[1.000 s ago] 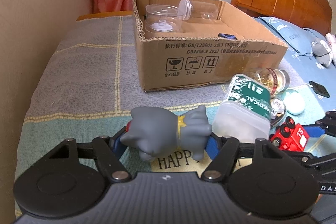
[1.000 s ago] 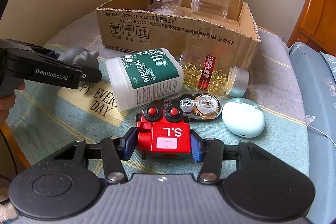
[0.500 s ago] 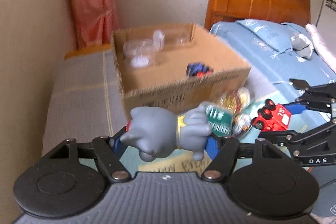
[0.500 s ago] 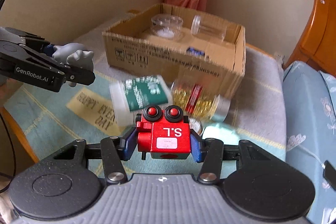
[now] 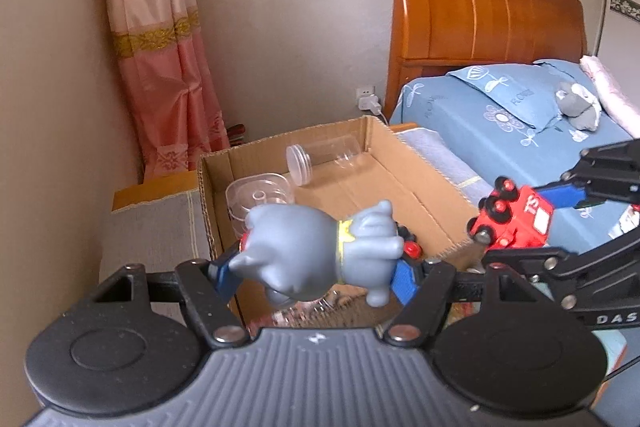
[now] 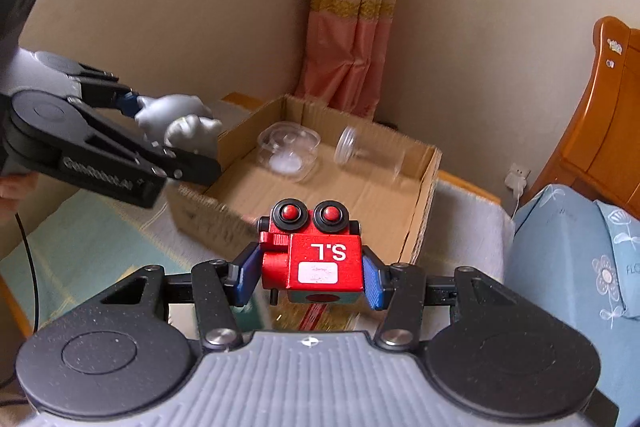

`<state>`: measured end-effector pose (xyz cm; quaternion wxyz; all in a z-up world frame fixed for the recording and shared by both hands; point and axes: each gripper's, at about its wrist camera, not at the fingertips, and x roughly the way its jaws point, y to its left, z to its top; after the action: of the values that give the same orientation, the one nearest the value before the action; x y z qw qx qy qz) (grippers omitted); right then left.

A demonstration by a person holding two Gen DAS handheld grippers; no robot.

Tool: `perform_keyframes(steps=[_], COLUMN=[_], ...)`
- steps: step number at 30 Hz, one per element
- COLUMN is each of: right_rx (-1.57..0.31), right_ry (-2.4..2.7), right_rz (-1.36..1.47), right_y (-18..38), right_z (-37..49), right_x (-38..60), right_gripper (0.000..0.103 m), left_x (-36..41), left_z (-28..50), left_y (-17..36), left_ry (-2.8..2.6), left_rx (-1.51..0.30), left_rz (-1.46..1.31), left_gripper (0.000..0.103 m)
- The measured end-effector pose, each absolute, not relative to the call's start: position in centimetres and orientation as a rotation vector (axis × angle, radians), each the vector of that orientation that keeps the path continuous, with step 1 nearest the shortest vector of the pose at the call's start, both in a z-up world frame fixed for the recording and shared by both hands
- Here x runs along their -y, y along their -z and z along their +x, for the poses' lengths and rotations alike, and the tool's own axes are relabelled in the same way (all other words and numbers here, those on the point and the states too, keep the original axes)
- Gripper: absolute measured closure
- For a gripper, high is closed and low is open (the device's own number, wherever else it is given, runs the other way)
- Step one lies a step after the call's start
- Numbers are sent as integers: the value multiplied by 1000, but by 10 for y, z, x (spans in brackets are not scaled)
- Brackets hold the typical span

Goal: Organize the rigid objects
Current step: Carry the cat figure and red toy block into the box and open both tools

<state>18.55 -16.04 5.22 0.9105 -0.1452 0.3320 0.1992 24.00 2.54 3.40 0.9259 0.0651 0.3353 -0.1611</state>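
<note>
While both toys hang in the air short of the cardboard box (image 5: 408,163), the left gripper (image 5: 316,269) has its jaws clamped on the two ends of a grey figurine (image 5: 320,247), whose long axis runs left to right across the fingers; the right gripper (image 6: 306,273) pinches a red toy train (image 6: 316,255) by its sides. Seen from the right wrist, the box lies just beyond and below both loads, open side up, with a clear tub (image 6: 289,151) and clear jar (image 6: 368,151) at its far end; the figurine is at the box's near left corner, the train at its near wall, so neither looks much closer.
</note>
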Motion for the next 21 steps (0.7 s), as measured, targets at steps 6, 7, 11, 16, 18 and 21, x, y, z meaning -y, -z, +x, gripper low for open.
perform_keyframes(steps=[6, 7, 11, 16, 18, 21], right_rx=[-686, -687, -696, -707, -714, -713], right_ry=[-397, -396, -389, -383, -381, -368], right_rz=[-295, -294, -291, -282, -279, -283], right_y=[-53, -52, -47, -43, -42, -41], right_z=[215, 220, 240, 262, 273, 288], right_x=[161, 161, 160, 158, 158, 156], right_gripper=[47, 47, 47, 47, 47, 47], left_x=[-28, -30, -33, -38, -41, -43], left_z=[258, 257, 254, 241, 236, 228], left_y=[-21, -19, -15, -12, -12, -11], left_ry=[299, 302, 310, 312, 310, 289], left_rx=[-706, -707, -720, -726, -724, -720], left_rz=[91, 81, 73, 81, 81, 89], left_gripper=[10, 10, 10, 10, 10, 10])
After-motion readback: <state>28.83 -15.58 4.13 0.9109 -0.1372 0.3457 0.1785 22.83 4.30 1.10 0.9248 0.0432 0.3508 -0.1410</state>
